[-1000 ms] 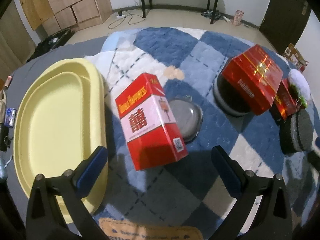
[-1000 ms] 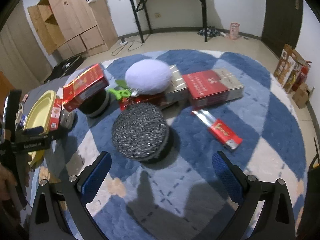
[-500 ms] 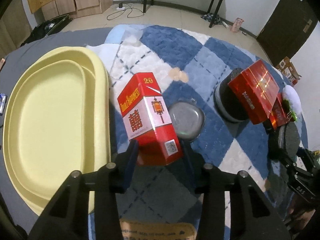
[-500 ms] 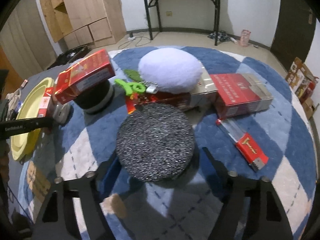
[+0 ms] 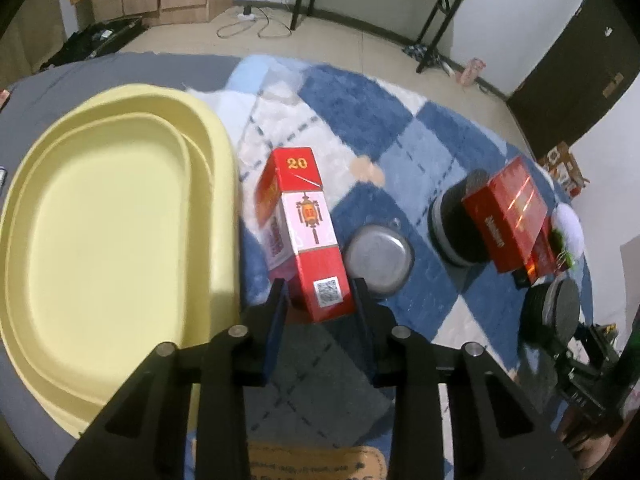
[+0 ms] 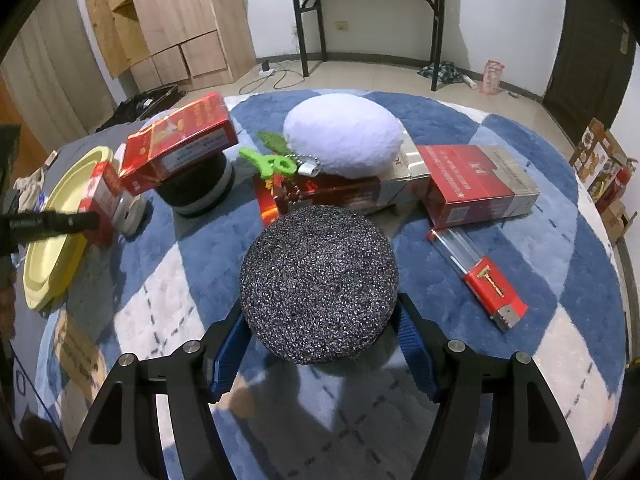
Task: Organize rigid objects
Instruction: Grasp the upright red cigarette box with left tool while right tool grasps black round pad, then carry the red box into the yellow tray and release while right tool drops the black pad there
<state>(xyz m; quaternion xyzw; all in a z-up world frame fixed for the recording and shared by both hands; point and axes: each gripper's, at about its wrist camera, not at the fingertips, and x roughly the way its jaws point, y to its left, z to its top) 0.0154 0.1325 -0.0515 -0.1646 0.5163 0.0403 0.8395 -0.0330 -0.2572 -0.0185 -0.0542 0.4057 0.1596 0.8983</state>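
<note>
A red and white box [image 5: 304,232] marked 20 stands tilted on the blue checked rug, just right of the yellow tray [image 5: 112,240]. My left gripper [image 5: 320,292] is closing, and its pads press on the lower end of this box. In the right wrist view the same box [image 6: 102,192] shows beside the tray [image 6: 52,256], with a left gripper finger [image 6: 60,222] on it. A round grey speckled disc [image 6: 320,284] sits between the pads of my right gripper [image 6: 320,316], which is shut on its sides.
A small metal tin [image 5: 378,258] lies right of the held box. A red box [image 6: 180,140] rests on a black round case [image 6: 200,192]. Behind the disc are a white plush [image 6: 344,136], a green clip [image 6: 272,162], red cartons [image 6: 476,184] and a slim red pack [image 6: 488,280].
Both grippers went from wide open to shut. The left jaws closed on the red and white box, which has turned and tipped. The right jaws closed on the grey disc.
</note>
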